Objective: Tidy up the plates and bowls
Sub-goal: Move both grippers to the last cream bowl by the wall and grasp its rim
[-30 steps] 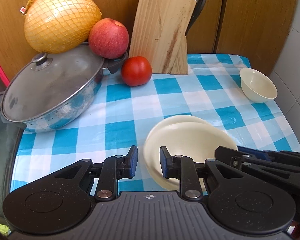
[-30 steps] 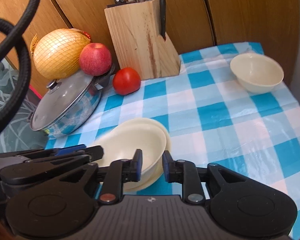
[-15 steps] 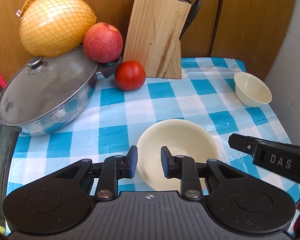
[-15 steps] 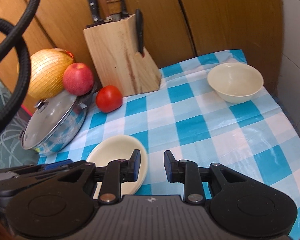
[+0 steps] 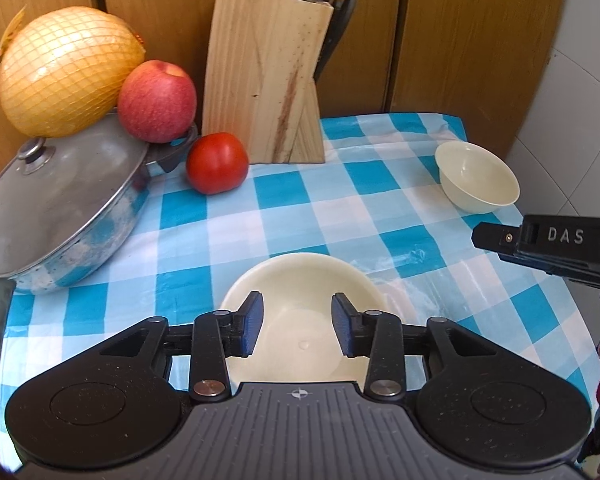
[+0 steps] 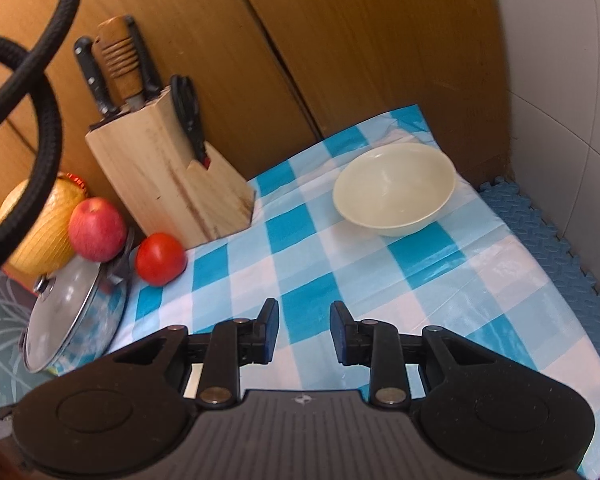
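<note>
The left claw [image 5: 297,328] has just been opening and hangs released over the cream plate [image 5: 300,280] on the checked tabletop [image 5: 284,208]; the right claw [image 6: 304,330], also just widening and empty, faces the far bowl [image 6: 394,188], likely to fetch it for stacking

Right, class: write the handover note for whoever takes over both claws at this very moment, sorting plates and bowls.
Left claw: jaws just opened, holding nothing, poised over the plate.
Right claw: jaws have been opening too, nothing between them, over bare cloth, facing the bowl.
Things: plate near the front of the cloth; bowl alone at the far right corner.
Done: plate set down.
Left: probably fetch the bowl and place it with the plate.
</note>
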Tool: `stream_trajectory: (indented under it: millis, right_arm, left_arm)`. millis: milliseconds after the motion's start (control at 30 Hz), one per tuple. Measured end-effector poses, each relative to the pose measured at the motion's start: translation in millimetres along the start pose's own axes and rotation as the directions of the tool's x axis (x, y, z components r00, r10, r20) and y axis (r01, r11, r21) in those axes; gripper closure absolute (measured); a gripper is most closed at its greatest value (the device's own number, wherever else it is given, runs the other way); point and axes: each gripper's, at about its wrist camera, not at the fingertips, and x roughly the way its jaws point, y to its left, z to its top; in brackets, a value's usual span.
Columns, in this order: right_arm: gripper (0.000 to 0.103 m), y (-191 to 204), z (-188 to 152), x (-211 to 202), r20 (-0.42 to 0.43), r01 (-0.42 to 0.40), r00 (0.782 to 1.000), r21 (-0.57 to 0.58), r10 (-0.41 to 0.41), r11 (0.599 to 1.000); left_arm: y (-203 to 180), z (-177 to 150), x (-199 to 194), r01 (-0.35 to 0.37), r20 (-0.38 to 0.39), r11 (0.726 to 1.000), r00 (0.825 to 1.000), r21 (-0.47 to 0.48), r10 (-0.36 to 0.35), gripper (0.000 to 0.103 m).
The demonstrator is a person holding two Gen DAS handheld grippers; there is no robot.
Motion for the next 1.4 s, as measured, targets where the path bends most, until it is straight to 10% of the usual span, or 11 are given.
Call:
stream_trajectory:
  millis: [1400]
  right_arm:
    - [0.071, -104.6, 66.7, 25.9, 0.064, 0.049, 0.996, 0.262, -0.068, 0.964]
  left_arm:
    - [-125.6, 85.6, 76.8, -0.007, -0.025, 0.991, 1.000, 0.132, 0.011, 0.023]
